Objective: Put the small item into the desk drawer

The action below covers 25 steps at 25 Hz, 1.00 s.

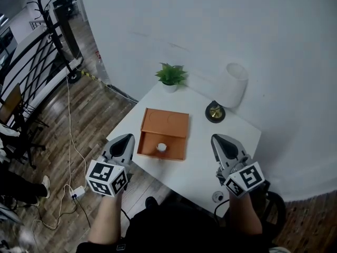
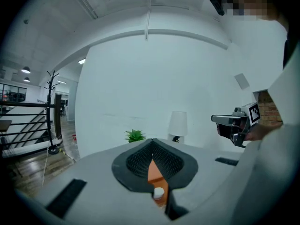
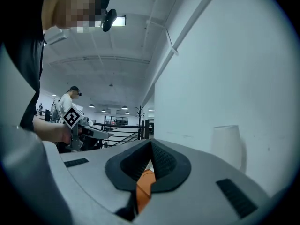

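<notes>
**Q:** Where does the drawer unit (image 1: 165, 121) sit relative to your fingers?
**A:** On the table (image 1: 202, 165), ahead of my left gripper (image 1: 125, 139) and my right gripper (image 1: 220, 140). It lies between their fingers, nearer the left ones.

**Q:** And the small item (image 1: 161, 147)?
**A:** In the open drawer (image 1: 176, 152) on the unit's near side, to the right of my left fingers.

**Q:** What stands beyond?
**A:** The plant (image 1: 171, 75) stands behind the unit. The lamp (image 1: 231, 86) stands straight ahead of my right fingers, right of the plant, near the wall (image 1: 237, 25).

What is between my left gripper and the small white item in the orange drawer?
Nothing visible does. The small white item lies uncovered in the open orange drawer, and the left gripper hangs beside that drawer, jaws shut, apart from it.
</notes>
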### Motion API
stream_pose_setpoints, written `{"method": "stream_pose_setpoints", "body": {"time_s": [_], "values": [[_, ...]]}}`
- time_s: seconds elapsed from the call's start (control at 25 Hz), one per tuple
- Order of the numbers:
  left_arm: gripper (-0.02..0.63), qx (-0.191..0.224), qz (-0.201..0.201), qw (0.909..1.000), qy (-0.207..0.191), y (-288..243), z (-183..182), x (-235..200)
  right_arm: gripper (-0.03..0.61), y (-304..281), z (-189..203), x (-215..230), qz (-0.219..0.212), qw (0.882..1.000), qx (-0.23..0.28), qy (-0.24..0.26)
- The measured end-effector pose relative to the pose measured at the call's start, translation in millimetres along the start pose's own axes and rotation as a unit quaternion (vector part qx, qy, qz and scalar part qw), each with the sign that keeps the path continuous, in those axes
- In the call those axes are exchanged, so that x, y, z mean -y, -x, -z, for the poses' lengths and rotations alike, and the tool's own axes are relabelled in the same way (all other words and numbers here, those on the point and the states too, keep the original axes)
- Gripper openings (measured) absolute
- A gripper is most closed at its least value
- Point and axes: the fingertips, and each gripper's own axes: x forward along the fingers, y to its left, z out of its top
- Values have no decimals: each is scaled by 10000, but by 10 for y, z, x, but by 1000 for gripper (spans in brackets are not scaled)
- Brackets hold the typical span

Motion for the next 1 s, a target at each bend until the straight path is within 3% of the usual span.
{"method": "stream_pose_setpoints", "body": {"time_s": [0.52, 1.0], "values": [[9, -17, 258, 9997, 53, 13, 66, 84, 3, 128, 166, -94, 182, 9991, -299, -219], [9, -92, 221, 9996, 116, 72, 131, 31, 3, 67, 199, -182, 60, 9989, -402, -217]]}}
